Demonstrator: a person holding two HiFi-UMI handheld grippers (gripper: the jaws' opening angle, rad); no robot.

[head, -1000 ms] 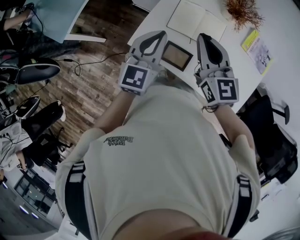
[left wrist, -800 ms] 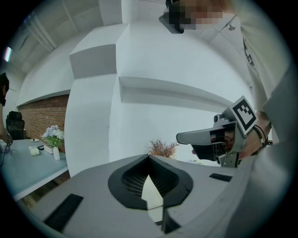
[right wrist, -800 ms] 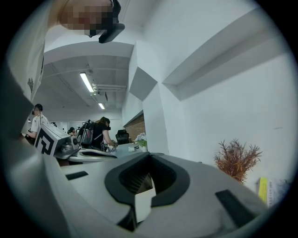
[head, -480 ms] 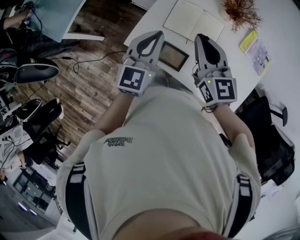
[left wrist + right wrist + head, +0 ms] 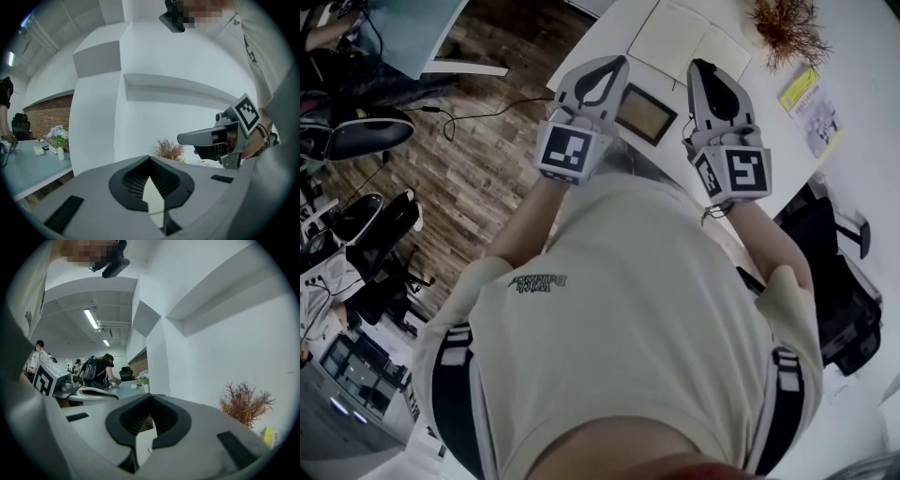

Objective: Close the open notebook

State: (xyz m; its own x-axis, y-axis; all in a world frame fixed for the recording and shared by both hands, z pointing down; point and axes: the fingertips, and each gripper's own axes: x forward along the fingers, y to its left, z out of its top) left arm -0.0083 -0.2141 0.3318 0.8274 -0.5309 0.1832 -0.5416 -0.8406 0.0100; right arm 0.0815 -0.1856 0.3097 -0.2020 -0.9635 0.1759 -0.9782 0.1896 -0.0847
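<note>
The left tongs (image 5: pixel 619 64) were held with the jaws shut on nothing, level over the near edge of the white surface (image 5: pixel 855 56). Their grey shells were smooth hard plastic with ribbed black pads.

Just ahead of them a small framed panel (image 5: pixel 649 113) was laid flat. It was rectangular, with a dark rim around a dull brown face. It was judged likely to be knocked or dragged if either reach were made low across it.

Beyond it the open notebook (image 5: pixel 689 42) was spread flat on the surface, well clear of both tongs. Two pale, matte, unmarked pages were divided by a centre fold. With paper so thin and flat, a single leaf might be lifted instead of the whole half. The book might also be slid by closed tips pushed against its edge.

The right tongs (image 5: pixel 701 66) were likewise closed and empty, and built the same.

Near the notebook's right side a wiry, reddish-brown dried plant (image 5: pixel 783 23) was set. Its brittle twigs could be brushed if a cover were swung that way. Further right a yellow printed leaflet (image 5: pixel 812 101) was lying flat.
</note>
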